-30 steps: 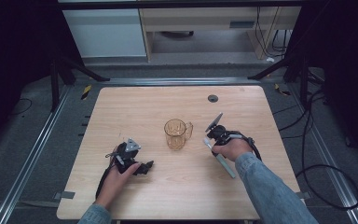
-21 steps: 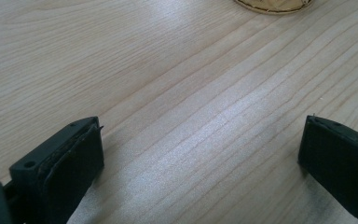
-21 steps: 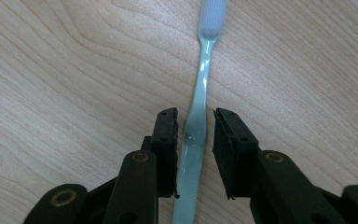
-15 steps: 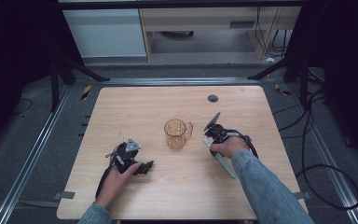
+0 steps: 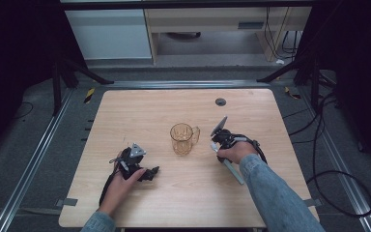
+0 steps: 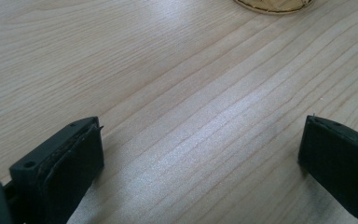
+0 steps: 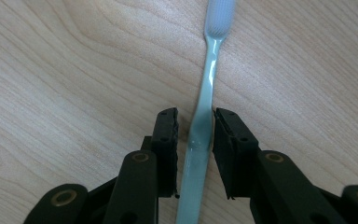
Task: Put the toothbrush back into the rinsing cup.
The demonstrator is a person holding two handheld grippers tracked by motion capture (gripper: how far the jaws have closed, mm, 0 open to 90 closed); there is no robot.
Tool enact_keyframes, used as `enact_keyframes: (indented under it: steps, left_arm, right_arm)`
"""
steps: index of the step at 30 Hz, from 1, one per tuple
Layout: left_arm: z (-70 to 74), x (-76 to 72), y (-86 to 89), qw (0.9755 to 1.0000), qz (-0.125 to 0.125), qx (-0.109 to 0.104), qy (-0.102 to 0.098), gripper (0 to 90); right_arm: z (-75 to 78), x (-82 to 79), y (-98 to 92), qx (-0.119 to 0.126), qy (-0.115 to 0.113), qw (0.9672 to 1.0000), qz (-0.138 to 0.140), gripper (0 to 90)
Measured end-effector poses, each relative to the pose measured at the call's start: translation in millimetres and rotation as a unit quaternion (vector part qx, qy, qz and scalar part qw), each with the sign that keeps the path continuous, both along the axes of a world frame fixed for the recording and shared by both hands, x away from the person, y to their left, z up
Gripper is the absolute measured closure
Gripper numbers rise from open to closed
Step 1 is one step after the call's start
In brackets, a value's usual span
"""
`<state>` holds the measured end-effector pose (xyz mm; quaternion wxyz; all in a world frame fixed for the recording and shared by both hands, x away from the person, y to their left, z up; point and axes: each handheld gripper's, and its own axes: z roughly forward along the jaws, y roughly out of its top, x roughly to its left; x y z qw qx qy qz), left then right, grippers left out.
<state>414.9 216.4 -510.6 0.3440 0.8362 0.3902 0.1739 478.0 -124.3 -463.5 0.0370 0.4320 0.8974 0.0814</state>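
**Right tongs astride the toothbrush handle, left tongs spread over bare wood**

I see my right gripper (image 7: 194,140) with its 2 black jaws drawn close on either side of the pale blue-green toothbrush (image 7: 204,112). The right-hand jaw looks to be against the handle; a thin gap shows at the left-hand one, so I cannot tell whether the handle is truly clamped. The toothbrush lies flat on the wooden table (image 7: 74,70), its whitish bristle head pointing away from the jaws. In the high view the right gripper (image 5: 216,144) sits just right of the table's middle, with the toothbrush handle (image 5: 234,170) running out from under my hand toward the near right.

My left gripper (image 6: 200,154) has its jaws standing wide apart with nothing but bare wood between them. In the high view it (image 5: 150,172) rests low on the near left part of the table (image 5: 125,111), pointing right.

Between the 2 grippers, closer to the right one, an amber see-through mug (image 5: 182,138) stands upright with its handle turned toward the right gripper. A small dark round grommet (image 5: 220,101) sits in the tabletop farther off.
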Motion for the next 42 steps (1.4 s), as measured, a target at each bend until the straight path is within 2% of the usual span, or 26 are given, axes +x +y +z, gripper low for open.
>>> enact_keyframes:
  steps: [8, 9, 11, 26, 29, 30, 35, 37, 38, 41, 42]
  left_arm:
    - [0.0, 0.2, 0.0, 1.0, -0.001, 0.0, 0.0, 0.0]
    - [0.0, 0.2, 0.0, 1.0, -0.001, 0.0, 0.0, 0.0]
    - [0.0, 0.2, 0.0, 1.0, -0.001, 0.0, 0.0, 0.0]
    - [0.0, 0.3, 0.0, 1.0, -0.001, 0.0, 0.0, 0.0]
    - [0.0, 0.3, 0.1, 1.0, -0.001, 0.001, 0.0, 0.0]
    - [0.0, 0.3, 0.1, 1.0, -0.001, 0.001, 0.0, 0.0]
    - [0.0, 0.2, 0.0, 1.0, -0.001, 0.0, 0.0, 0.0]
    - [0.0, 0.2, 0.0, 1.0, -0.001, 0.0, 0.0, 0.0]
    - [0.0, 0.2, -0.1, 1.0, 0.0, 0.0, 0.0, 0.0]
    - [-0.1, 0.1, -0.2, 1.0, 0.0, -0.001, 0.001, 0.0]
    - [-0.1, 0.1, -0.2, 1.0, 0.0, -0.001, 0.001, 0.0]
  right_arm:
    - [-1.7, 0.8, -0.2, -0.001, 0.002, 1.0, 0.003, 70.5]
    - [-2.0, 1.8, -1.7, 0.001, 0.003, 0.9999, 0.01, 70.5]
    - [-2.1, 1.3, -0.4, 0.0, 0.006, 1.0, 0.002, 70.6]
    - [-4.1, 2.4, -4.6, -0.007, 0.012, 0.9999, 0.001, 71.6]
    - [-4.6, 3.8, -6.3, -0.005, 0.01, 0.9999, 0.01, 72.4]
    - [-3.1, 2.5, -3.1, -0.003, 0.019, 0.9998, -0.011, 73.0]
    - [-3.0, 1.8, -1.5, -0.009, 0.017, 0.9997, -0.013, 76.0]
    - [-3.4, 1.9, -1.8, -0.012, 0.014, 0.9998, -0.01, 76.7]
    - [-4.3, 2.5, -2.9, -0.017, 0.007, 0.9998, 0.002, 77.4]
    - [-4.0, 2.2, -2.2, -0.021, 0.006, 0.9998, 0.002, 78.5]
    - [-4.2, 2.5, -3.7, -0.02, 0.004, 0.9997, 0.014, 78.9]
